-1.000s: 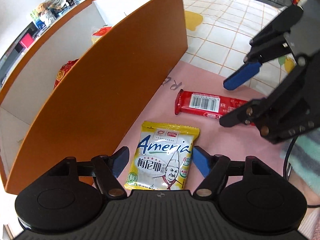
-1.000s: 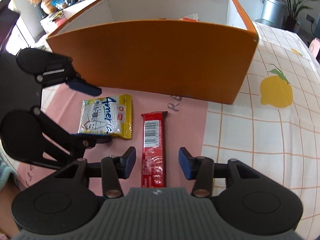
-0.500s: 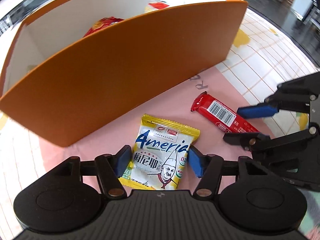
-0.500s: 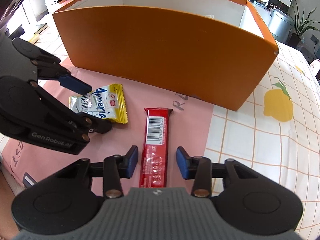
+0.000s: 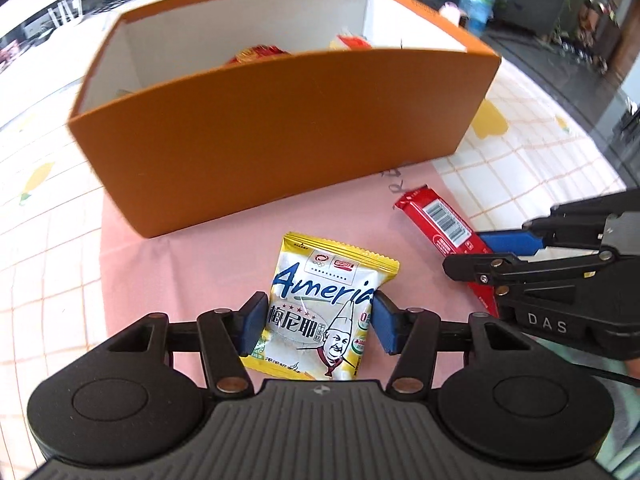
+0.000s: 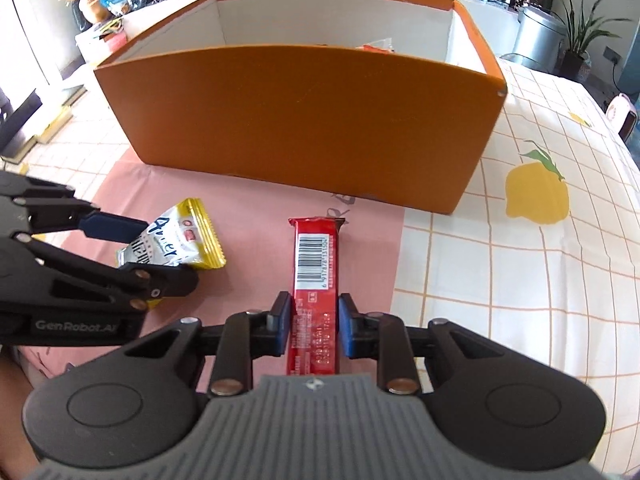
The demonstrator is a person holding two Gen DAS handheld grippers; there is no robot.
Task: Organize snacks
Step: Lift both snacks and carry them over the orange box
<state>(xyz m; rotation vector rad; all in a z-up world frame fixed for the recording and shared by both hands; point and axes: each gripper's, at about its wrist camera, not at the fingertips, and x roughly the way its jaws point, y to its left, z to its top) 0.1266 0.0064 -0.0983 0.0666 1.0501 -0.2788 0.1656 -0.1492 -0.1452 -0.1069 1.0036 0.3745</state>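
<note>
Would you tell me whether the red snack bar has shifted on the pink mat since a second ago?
No. The red snack bar lies as before, its far end just short of the orange box, by the lettering on the pink mat.

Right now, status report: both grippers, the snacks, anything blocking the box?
Left gripper closing around yellow snack packet. Right gripper shut on red bar. Orange box beyond both, open-topped, path clear.

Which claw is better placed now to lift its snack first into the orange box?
Probably the right claw: it is shut on the red bar. The left claw is closing on the yellow packet.
</note>
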